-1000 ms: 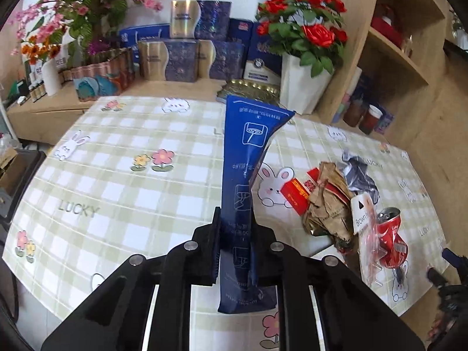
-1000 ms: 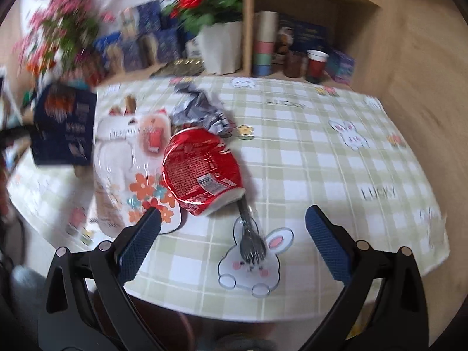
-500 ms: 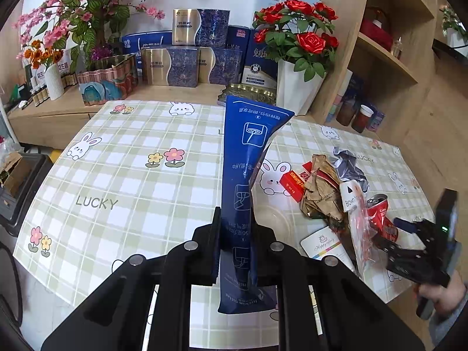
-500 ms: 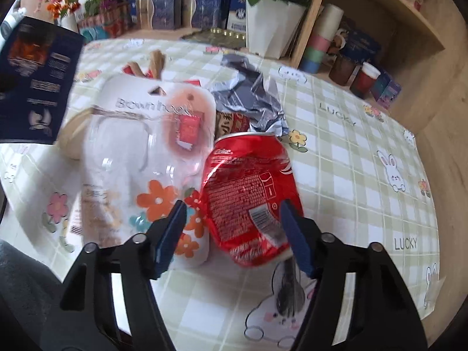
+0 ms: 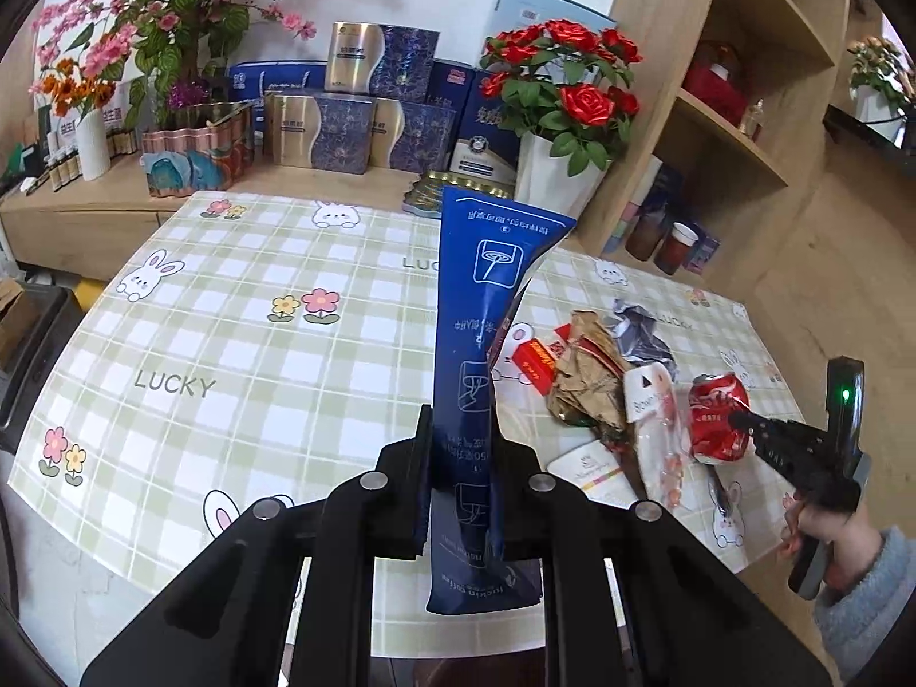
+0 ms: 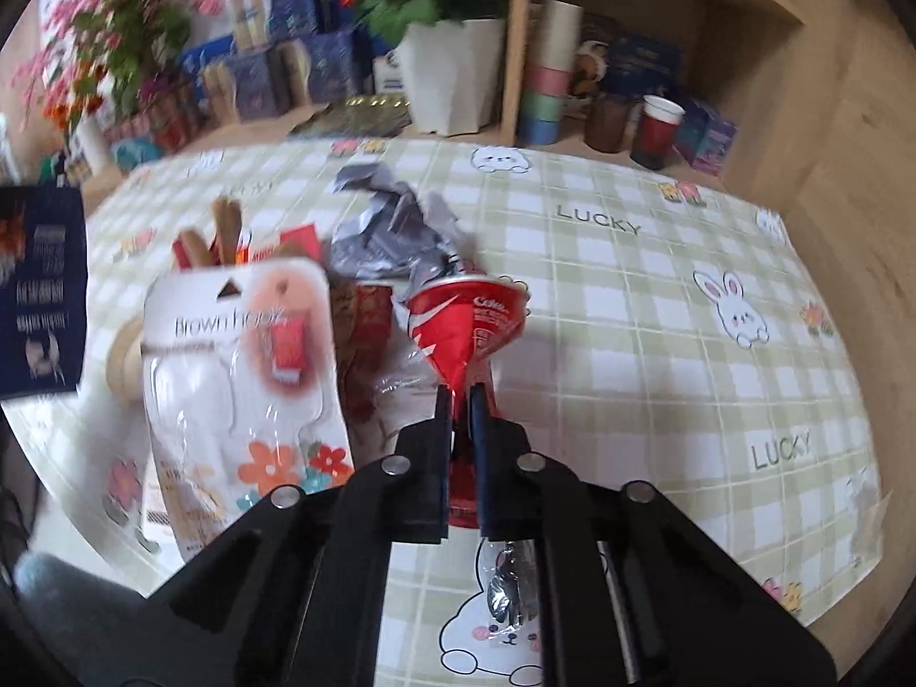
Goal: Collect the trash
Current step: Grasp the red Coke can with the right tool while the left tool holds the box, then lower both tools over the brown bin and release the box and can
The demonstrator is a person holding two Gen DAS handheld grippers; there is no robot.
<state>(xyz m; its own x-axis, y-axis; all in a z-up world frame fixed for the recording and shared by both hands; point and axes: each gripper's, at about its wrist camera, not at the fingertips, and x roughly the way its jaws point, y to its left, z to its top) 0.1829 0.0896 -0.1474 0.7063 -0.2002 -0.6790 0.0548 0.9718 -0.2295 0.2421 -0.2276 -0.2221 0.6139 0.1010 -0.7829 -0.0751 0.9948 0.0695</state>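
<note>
since a second ago your right gripper (image 6: 458,401) has slid in over the red can (image 6: 466,315) and its jaws have just been closing — now they are pinched on the can's near end, which is crushed into a wedge between the pads at the centre of the right wrist frame. in the left wrist view that same gripper (image 5: 744,421) has come in from the right edge, with your hand (image 5: 824,521) and a grey sleeve (image 5: 870,601) behind it, lower right.

your left gripper (image 5: 458,458) is pressed together on the blue pouch (image 5: 486,338), which stands upright out of the jaws up the middle of the frame, its lower end hanging below the pads. in the right wrist view the pouch (image 6: 40,292) shows at the left edge.

the rest of the trash lies on the checked tablecloth (image 5: 229,343), right of centre in the left wrist view: a crumpled brown wrapper (image 5: 589,378), a small red box (image 5: 535,363) just left of it, grey foil (image 5: 641,332) behind, a clear blister pack (image 5: 652,423) between wrapper and can, and a white card (image 5: 589,469) in front. in the right wrist view the blister pack (image 6: 240,366) lies left of the can, the foil (image 6: 395,229) above it — and a fork (image 6: 509,589) lies on the cloth under your gripper, low in the frame.
</note>
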